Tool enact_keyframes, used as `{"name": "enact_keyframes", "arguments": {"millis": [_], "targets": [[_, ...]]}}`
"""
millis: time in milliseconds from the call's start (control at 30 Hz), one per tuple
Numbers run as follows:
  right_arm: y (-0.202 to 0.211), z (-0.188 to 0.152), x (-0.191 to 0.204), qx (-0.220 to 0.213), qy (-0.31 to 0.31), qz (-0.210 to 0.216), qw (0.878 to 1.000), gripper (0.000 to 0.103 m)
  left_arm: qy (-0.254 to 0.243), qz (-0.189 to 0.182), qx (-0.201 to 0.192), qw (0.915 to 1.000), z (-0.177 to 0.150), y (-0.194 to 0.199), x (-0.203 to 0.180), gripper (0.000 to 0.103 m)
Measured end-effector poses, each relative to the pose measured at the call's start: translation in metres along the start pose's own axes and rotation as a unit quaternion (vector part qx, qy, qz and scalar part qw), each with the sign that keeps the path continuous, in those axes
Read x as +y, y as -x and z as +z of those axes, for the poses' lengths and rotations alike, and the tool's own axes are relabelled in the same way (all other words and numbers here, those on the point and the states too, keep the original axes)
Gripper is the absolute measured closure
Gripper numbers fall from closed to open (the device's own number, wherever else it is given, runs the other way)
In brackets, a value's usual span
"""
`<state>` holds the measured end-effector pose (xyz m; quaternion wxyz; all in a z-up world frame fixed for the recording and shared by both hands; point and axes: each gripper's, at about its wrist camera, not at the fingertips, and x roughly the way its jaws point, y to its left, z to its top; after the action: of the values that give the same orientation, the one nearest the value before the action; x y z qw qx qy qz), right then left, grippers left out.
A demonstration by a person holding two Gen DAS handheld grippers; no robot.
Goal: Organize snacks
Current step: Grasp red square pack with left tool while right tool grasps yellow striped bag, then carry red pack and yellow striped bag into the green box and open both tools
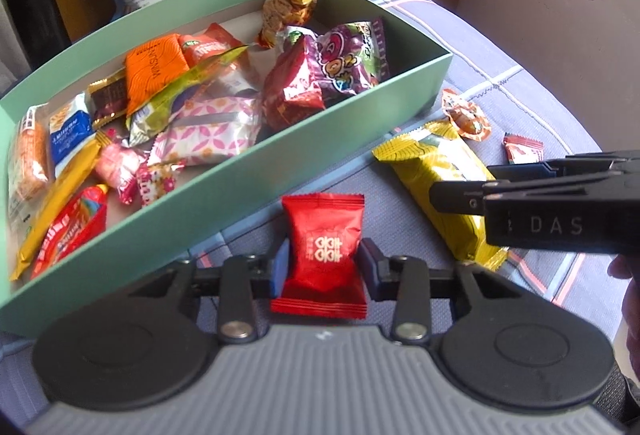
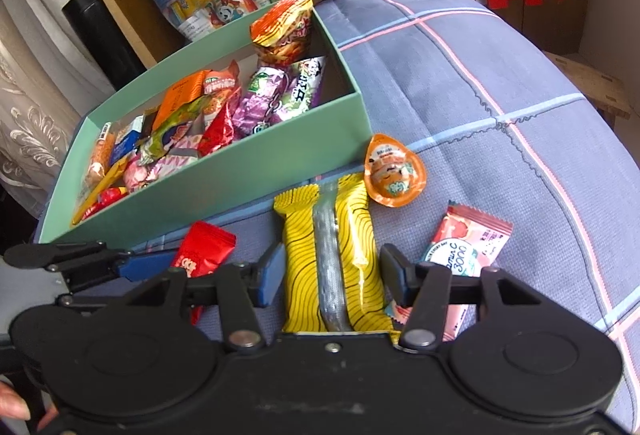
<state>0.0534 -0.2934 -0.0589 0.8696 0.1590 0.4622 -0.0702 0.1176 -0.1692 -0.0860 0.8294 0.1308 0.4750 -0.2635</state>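
Two grippers: left gripper (image 1: 323, 267) clamps red candy packet (image 1: 323, 251); right gripper (image 2: 330, 275) wide, straddling yellow snack bar (image 2: 334, 255).

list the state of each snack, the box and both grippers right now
left gripper: shut on the red packet
red packet: upright between the fingers
right gripper: open, straddling the yellow packet
yellow packet: flat on the cloth, not gripped
orange cup snack: sealed, on the cloth
pink sachet: flat on the cloth
green box: open, holding many snacks
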Motion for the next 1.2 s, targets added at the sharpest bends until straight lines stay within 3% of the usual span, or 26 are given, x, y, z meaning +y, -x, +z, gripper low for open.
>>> {"name": "enact_keyframes", "arguments": {"millis": [133, 200, 567, 1200], "targets": [[-0.003, -0.005, 0.013, -0.015, 0.042, -0.017, 0.999, 0.049, 0.000, 0.012, -0.002, 0.9999, 0.004, -0.002, -0.001, 0.066], [-0.003, -0.005, 0.015, -0.014, 0.050, -0.021, 0.998, 0.054, 0.002, 0.016, -0.003, 0.9999, 0.003, -0.001, -0.001, 0.067], [0.022, -0.008, 0.008, -0.006, 0.000, 0.023, 1.000, 0.056, 0.010, -0.007, 0.008, 0.9999, -0.013, 0.022, 0.000, 0.068], [0.080, 0.026, 0.027, -0.050, 0.015, 0.048, 0.997, 0.056, 0.045, -0.023, -0.052, 0.9974, 0.003, 0.083, 0.023, 0.068]]}}
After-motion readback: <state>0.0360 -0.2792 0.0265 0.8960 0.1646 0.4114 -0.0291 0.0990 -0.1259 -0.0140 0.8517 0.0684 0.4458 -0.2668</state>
